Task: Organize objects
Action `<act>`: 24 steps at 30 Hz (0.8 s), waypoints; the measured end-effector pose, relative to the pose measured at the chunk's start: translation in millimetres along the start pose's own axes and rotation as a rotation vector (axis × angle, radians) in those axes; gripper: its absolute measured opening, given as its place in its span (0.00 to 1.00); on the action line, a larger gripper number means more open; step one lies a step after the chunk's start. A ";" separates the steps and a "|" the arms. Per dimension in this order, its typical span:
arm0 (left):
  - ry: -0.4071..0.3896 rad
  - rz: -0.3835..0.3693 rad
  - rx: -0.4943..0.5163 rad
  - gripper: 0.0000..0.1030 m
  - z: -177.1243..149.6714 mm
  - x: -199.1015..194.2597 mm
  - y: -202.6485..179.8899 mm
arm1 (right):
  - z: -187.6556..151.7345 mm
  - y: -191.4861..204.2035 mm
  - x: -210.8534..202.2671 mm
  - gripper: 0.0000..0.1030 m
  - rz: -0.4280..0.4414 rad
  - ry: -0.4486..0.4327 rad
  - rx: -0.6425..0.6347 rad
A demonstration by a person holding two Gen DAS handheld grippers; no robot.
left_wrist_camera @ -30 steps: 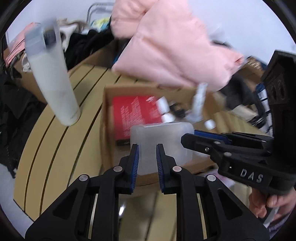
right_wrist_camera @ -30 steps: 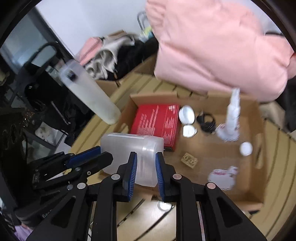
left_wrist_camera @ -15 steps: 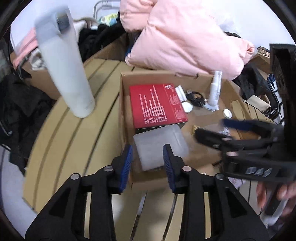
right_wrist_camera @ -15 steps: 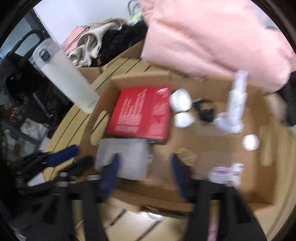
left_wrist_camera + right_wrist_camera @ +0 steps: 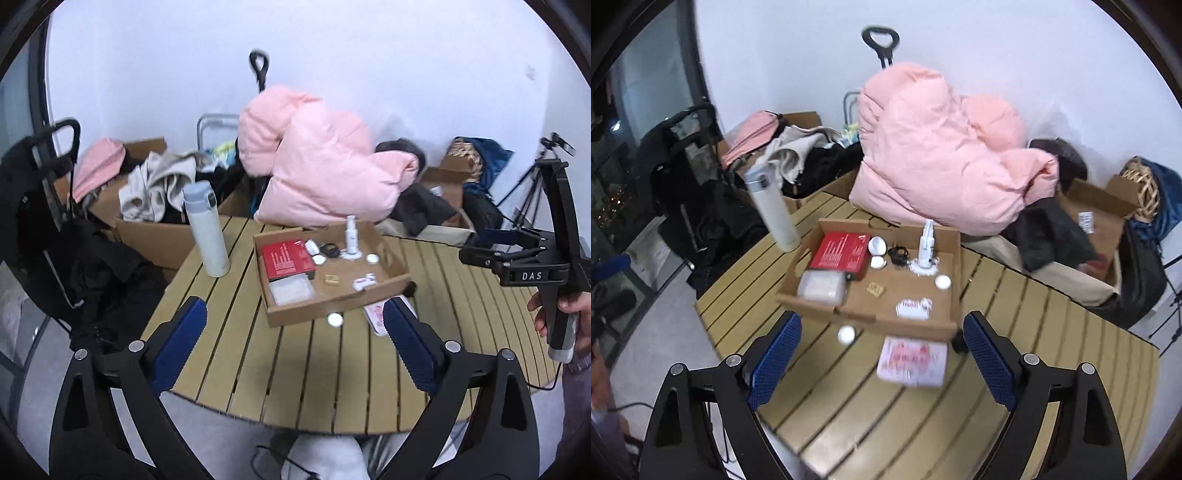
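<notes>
I see a plain white wall (image 5: 369,55) behind a slatted wooden table (image 5: 295,369), grey floor (image 5: 657,325) below (dark glazing (image 5: 646,74) at left).

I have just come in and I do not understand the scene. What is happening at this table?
A person is sorting small things into a shallow cardboard box on the slatted wooden table. Both the left gripper and the right gripper are opening, with nothing between their fingers. A frosted plastic container lies in the box beside a red box. A white round cap and a pink-printed packet lie outside.
</notes>
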State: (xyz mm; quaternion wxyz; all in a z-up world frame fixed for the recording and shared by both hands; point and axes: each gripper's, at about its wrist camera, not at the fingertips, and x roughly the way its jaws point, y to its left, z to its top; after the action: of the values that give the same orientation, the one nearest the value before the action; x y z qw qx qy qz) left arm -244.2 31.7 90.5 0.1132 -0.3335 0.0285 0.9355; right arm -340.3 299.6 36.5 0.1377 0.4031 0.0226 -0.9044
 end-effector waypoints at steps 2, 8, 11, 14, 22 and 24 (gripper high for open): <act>-0.037 0.001 0.013 0.96 -16.5 -23.7 -4.8 | -22.4 9.5 -26.6 0.89 0.010 -0.017 -0.024; -0.099 0.049 0.015 1.00 -92.9 -70.2 -16.7 | -115.3 39.6 -83.5 0.89 0.055 -0.087 -0.051; -0.069 0.029 -0.008 1.00 -129.1 -77.9 -18.6 | -170.2 57.8 -101.4 0.89 0.049 -0.096 -0.083; -0.107 0.039 0.041 1.00 -158.1 -82.2 -24.1 | -216.0 74.3 -106.6 0.89 0.026 -0.088 -0.099; -0.094 0.019 0.032 1.00 -192.5 -63.9 -28.8 | -266.5 79.7 -84.4 0.89 -0.002 -0.039 -0.006; -0.087 0.007 0.003 1.00 -196.7 -55.7 -27.2 | -263.0 77.9 -75.8 0.89 -0.056 -0.025 -0.021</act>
State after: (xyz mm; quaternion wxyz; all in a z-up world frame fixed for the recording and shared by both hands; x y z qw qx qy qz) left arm -74.6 22.1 -26.4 0.1117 -0.2923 0.0263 0.9494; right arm -81.0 282.2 -79.5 0.1166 0.3896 0.0417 -0.9126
